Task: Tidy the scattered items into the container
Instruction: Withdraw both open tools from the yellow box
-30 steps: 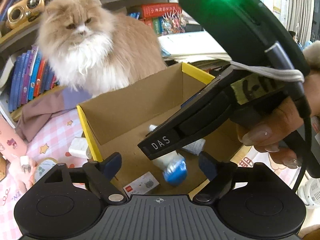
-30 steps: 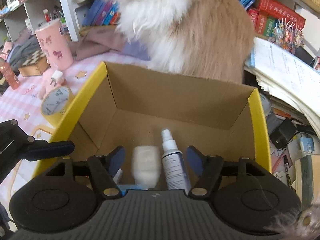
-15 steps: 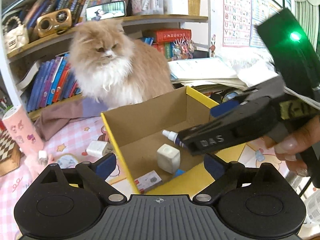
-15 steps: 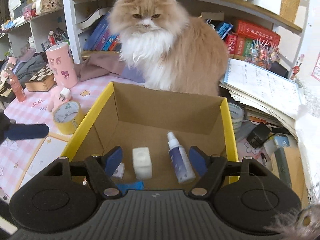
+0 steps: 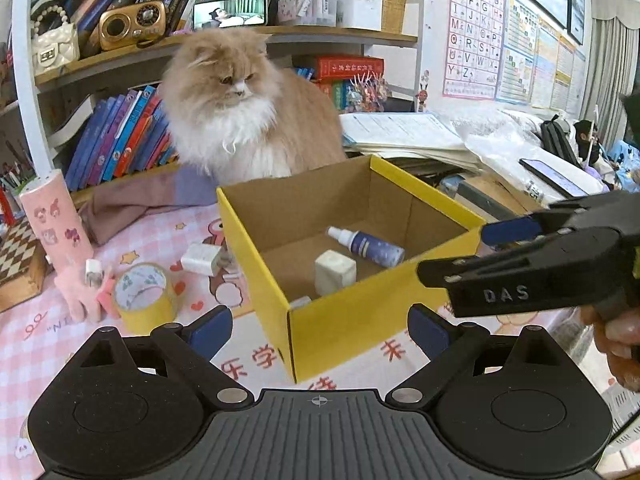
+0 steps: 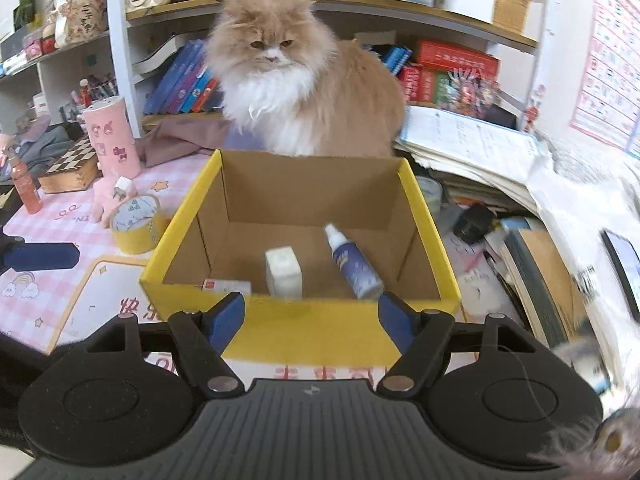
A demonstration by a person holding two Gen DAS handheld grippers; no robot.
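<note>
Both grippers have drawn back from the yellow cardboard box (image 6: pixel 298 320) since a second ago, when each wrist camera looked almost straight down into it; now the whole box sits in view on the pink checked worktop (image 5: pixel 48 344). The white cube-shaped item (image 6: pixel 283 272), a blur between the right jaws a second ago, stands on the box floor beside the lying spray bottle (image 6: pixel 354 266) and a small white carton (image 6: pixel 224 285) — so that drop looks finished.

The right gripper (image 6: pixel 312 314) holds nothing, its jaws spread, just short of the box's near wall. The left gripper (image 5: pixel 320 326) is likewise empty and wide open, off the box's corner.

Outside the box, on its left, items remain: a roll of yellow tape (image 5: pixel 145 297), a white charger block (image 5: pixel 201 258) near the box wall, and a small white plug (image 5: pixel 93 273) resting on something pink and soft — probably a plush, though I can't be sure. The fluffy cat (image 6: pixel 296 80) sits right behind the box, watching. The left gripper is nearer those leftovers, so the tape or charger seems the sensible next pick.
</note>
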